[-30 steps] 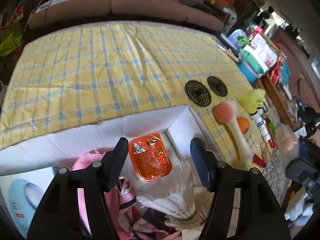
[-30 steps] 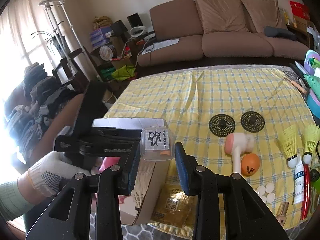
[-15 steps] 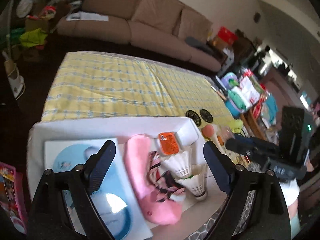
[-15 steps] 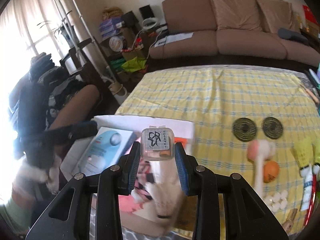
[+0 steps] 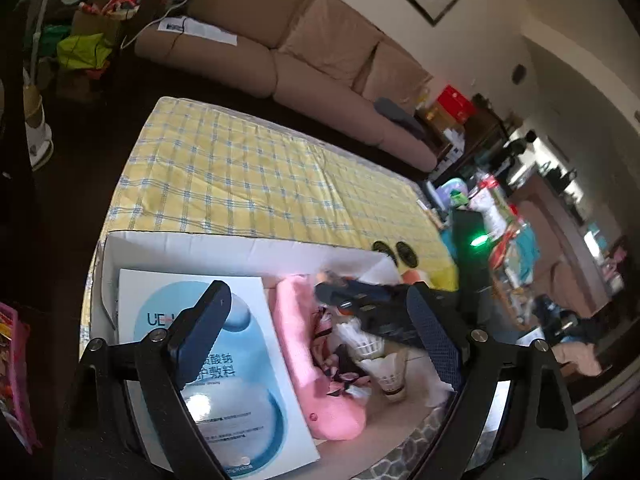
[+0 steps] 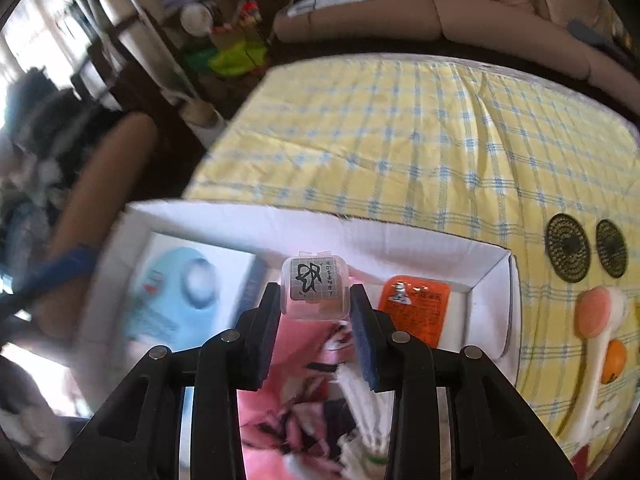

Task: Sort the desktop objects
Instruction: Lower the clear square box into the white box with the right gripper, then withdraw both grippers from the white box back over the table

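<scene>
My right gripper is shut on a small clear plastic box with a black scribble label, held over the open white cardboard box. Inside that box lie a blue-and-white packet, a pink sock, an orange sauce packet and white shuttlecocks. My left gripper hangs open above the box's near side with nothing between its fingers. In the left wrist view the right gripper reaches in over the box's right end.
On the yellow checked cloth right of the box lie two black round mesh discs, a pink-headed brush and an orange ball. A brown sofa stands behind the table. Clutter fills the far right.
My right gripper has carried the clear box down and over the white box's interior. My left gripper has pulled back and up, and its jaws stand wider than a second ago.
</scene>
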### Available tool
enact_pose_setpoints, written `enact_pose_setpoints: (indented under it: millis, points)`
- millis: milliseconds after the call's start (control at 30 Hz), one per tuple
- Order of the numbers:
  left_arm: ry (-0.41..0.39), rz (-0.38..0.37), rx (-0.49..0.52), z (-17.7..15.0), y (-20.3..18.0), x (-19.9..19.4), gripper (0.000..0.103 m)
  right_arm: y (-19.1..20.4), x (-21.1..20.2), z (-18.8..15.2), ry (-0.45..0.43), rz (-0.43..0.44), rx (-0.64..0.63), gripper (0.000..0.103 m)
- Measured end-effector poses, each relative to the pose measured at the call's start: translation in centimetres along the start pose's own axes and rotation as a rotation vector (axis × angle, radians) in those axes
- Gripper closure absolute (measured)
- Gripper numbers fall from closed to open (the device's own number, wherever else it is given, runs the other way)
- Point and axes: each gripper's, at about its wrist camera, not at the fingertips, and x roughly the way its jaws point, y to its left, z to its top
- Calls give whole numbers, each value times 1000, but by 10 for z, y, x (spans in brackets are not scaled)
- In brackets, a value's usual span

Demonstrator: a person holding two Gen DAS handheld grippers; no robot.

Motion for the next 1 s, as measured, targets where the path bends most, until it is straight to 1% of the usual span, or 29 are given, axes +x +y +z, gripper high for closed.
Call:
enact_pose_setpoints:
  millis: [33, 167, 233, 333, 467, 667, 800, 833, 1000]
  points:
    - [-4, -9, -3, 1, 0, -1, 14, 5, 2, -1, -3, -49, -34, 68]
    - [-11, -34, 4, 3, -4, -3, 14, 13, 3, -7, 4, -192, -135, 68]
    - [-6, -50, 0, 2, -5, -3, 14, 5, 4, -9, 15, -225, -127, 68]
    - [-4, -49, 10, 2, -8, -3, 14, -14, 5, -9, 25, -228, -45, 68]
    - [6, -52, 12, -1, -11, 2, 14, -16, 3, -7, 26, -240, -10, 69]
    - [24, -47, 4, -5, -9, 9, 14, -13, -9, -10, -1, -310, -26, 68]
    - [37, -34, 27, -8, -15, 14, 14, -12, 4, -6, 50, -354, -65, 67]
    - [41, -30, 32, -9, -16, 15, 14, -13, 4, -6, 50, -361, -60, 66]
    - [66, -12, 45, -12, -16, 22, 14, -16, -20, -9, -9, -305, -9, 66]
